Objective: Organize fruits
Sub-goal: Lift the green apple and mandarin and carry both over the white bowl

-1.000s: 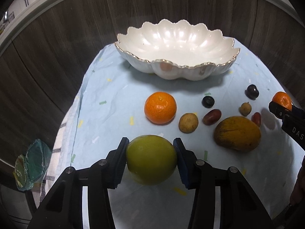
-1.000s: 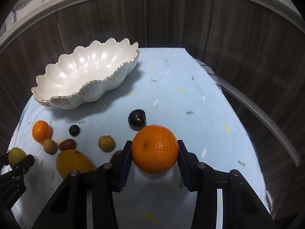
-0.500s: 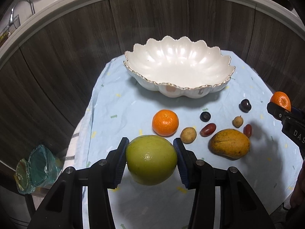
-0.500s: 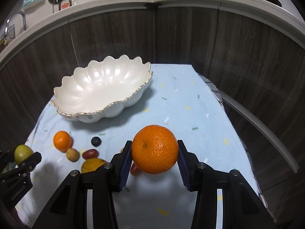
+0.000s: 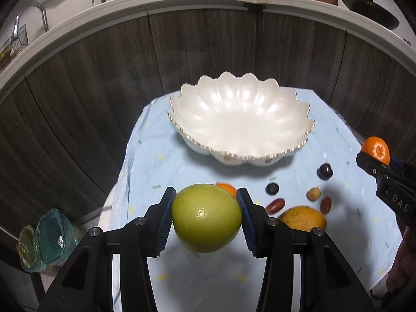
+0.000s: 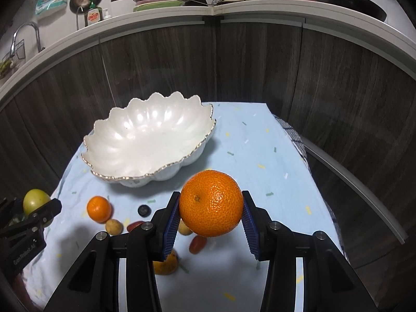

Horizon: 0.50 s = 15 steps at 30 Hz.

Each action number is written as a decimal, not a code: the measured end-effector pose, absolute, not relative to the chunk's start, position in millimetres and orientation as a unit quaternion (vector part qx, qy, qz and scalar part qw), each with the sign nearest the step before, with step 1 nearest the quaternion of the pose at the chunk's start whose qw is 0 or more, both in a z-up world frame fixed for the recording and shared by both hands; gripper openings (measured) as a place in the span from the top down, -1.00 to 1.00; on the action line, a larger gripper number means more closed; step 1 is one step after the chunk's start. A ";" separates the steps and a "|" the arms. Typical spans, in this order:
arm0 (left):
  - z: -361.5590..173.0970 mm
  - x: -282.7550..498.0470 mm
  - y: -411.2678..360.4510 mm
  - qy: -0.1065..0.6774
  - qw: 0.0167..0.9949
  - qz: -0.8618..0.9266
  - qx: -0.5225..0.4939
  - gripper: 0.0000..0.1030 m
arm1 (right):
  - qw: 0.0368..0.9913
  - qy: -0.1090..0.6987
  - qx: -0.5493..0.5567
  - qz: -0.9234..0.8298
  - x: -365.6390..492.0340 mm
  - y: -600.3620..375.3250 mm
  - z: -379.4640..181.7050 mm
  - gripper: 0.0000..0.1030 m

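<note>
1. The left gripper [image 5: 206, 217] is clamped on a yellow-green citrus [image 5: 206, 218], carried in the air above the near part of the blue tablecloth [image 5: 156, 161]. The fruit is wider than the blue pads [image 5: 166, 221], which touch it only at its flanks, so I judge a jolt or tilt could let it roll out.

2. The right gripper [image 6: 211, 217] is closed on a large orange [image 6: 211, 203], also held clear of the cloth, toward the cloth's right edge. The same narrow contact applies here.

3. The scalloped white bowl [image 5: 182, 109] stands empty at the far end of the cloth. If both fruits go in at once, the grippers could knock together over the bowl, or a finger could strike the gold-edged rim [image 6: 197, 145].

4. A release from too high could crack the glossy bowl or send the fruit bouncing out.

5. A small mandarin [image 6: 99, 208], a blueberry [image 6: 144, 210], a dark plum [image 5: 325, 171], a mango [image 5: 304, 219] and other small fruits lie loose on the near part of the cloth. A dropped fruit would probably scatter them toward the cloth's edges.
</note>
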<state>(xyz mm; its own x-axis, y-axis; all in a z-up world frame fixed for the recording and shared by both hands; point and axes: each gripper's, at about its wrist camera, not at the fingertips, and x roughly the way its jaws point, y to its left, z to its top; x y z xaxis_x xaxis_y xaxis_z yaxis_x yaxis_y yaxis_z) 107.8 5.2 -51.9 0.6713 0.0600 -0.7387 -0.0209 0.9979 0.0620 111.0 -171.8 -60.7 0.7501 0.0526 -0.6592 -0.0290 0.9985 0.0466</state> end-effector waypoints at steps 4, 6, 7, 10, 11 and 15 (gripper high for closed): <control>-44.4 119.6 5.1 0.395 0.918 0.020 0.022 0.09 | 0.938 0.345 0.015 0.021 118.8 -171.5 -52.9 0.11; -42.3 124.8 4.7 0.392 0.919 0.019 0.022 0.09 | 0.939 0.342 0.015 0.021 122.7 -171.0 -49.4 0.12; -41.3 127.2 4.9 0.391 0.920 0.019 0.022 0.09 | 0.940 0.340 0.015 0.022 125.0 -170.8 -47.7 0.12; -37.8 134.5 6.7 0.388 0.921 0.017 0.020 0.09 | 0.942 0.335 0.014 0.023 130.9 -169.7 -42.9 0.12; -36.6 137.2 7.2 0.387 0.922 0.016 0.020 0.09 | 0.943 0.333 0.013 0.024 133.3 -169.0 -41.0 0.12; -31.8 145.7 9.7 0.379 0.925 0.015 0.020 0.09 | 0.945 0.325 0.010 0.027 141.5 -165.9 -34.8 0.11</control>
<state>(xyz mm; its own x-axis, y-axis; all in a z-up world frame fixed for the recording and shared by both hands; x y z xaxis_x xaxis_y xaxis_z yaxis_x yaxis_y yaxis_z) 145.7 9.7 -31.8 0.7118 0.0420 -0.7011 -0.0118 0.9988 0.0478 141.5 -165.9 -34.8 0.7869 0.0574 -0.6144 -0.0449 0.9984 0.0357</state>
